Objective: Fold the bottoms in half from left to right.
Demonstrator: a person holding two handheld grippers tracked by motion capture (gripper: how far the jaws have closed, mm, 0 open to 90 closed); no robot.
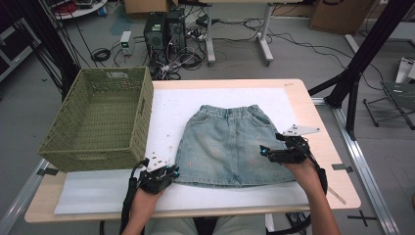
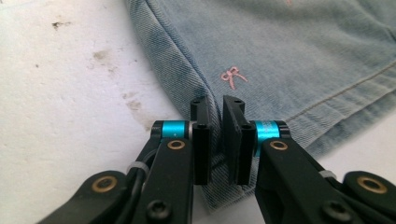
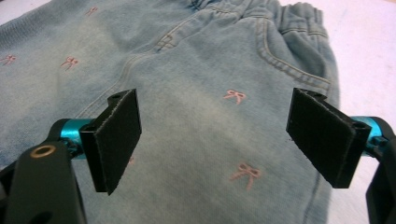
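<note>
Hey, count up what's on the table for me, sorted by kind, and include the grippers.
Denim skirt: 1
Green woven basket: 1
White mat under them: 1
Handheld grippers: 2, the left gripper pinched on the skirt's hem corner, the right gripper open over the skirt
Total: 5

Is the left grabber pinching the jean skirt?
Touching. In the left gripper view, the left gripper has its jaws squeezed on the side edge of the denim skirt near the hem.
</note>
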